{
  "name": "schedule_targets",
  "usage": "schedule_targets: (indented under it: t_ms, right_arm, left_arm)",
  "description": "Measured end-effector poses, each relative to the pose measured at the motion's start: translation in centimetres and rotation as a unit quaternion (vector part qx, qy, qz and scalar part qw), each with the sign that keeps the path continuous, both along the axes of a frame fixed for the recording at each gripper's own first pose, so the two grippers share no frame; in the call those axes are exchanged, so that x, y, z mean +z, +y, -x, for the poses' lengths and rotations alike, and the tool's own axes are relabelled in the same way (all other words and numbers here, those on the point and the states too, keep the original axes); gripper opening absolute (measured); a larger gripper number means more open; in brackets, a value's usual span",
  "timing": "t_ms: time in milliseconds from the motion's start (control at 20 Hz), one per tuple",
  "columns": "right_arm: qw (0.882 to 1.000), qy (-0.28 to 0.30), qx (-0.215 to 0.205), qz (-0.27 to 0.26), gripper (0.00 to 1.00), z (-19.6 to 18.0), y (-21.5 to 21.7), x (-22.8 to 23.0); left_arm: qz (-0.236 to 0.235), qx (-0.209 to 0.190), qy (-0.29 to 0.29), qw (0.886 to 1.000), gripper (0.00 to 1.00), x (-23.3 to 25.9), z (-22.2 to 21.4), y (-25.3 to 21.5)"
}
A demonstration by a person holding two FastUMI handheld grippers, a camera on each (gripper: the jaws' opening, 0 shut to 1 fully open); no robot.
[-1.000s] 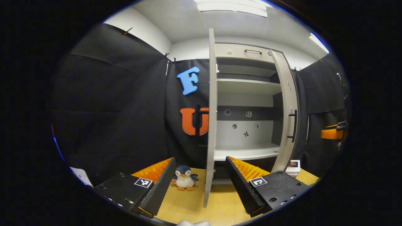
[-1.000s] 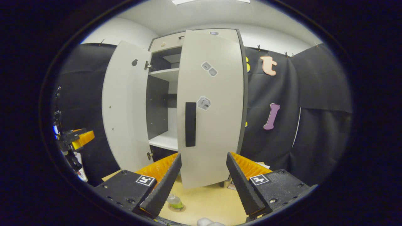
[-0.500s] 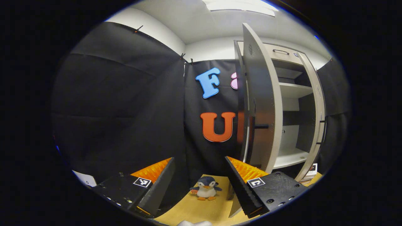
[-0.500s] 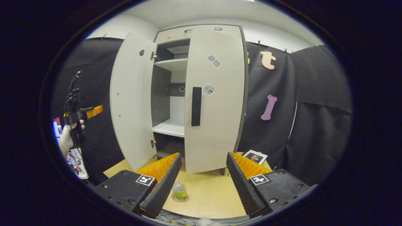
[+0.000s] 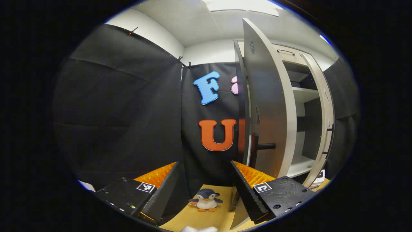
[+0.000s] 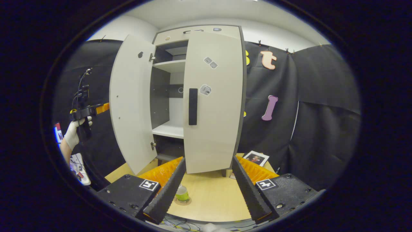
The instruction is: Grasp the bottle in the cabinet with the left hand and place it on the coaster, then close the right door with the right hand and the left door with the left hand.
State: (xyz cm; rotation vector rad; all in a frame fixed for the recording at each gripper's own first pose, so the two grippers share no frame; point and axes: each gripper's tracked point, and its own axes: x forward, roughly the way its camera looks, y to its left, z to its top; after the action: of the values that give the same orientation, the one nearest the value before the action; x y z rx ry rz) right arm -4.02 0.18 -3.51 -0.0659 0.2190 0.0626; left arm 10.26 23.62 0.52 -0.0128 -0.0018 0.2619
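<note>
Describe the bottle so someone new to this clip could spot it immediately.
Start at the tall pale cabinet on the wooden table, in the right gripper view. In front of it, near the table's front edge, the bottle stands upright on a round coaster. It is small, clear-topped and green below, unlike the flat photo card lying farther right.

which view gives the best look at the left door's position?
The right gripper view: the left door appears nearly whole and swung wide open, its inner face and hinges visible, beside the almost closed right door. The left gripper view shows the left door close up and steeply foreshortened, from its handle side.
</note>
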Motion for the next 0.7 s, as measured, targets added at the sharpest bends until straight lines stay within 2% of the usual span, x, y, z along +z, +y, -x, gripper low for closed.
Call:
schedule_targets:
  t_ms: [50,100,250,450,700]
  right_arm:
    - [1.000,0.001,0.000,0.001,0.95,0.0,-0.1,0.0]
    - [1.000,0.003,0.002,0.001,0.95,0.1,-0.2,-0.2]
    - [1.000,0.006,0.009,0.002,0.95,0.0,-0.1,-0.2]
    - [1.000,0.003,0.019,0.002,0.95,-0.4,0.1,0.2]
    - [1.000,-0.001,0.029,-0.004,0.95,-0.7,0.1,0.2]
  left_arm:
    - [-0.003,0.004,0.002,1.000,0.89,-0.1,0.0,0.1]
    - [-0.004,0.004,-0.001,1.000,0.93,0.0,-0.2,0.1]
    - [0.006,-0.008,-0.012,1.000,0.93,0.4,-0.6,-0.4]
    - [-0.019,-0.011,-0.018,1.000,0.93,0.5,-0.4,-1.6]
    - [-0.006,-0.053,-0.018,0.998,0.98,0.6,-0.3,-6.0]
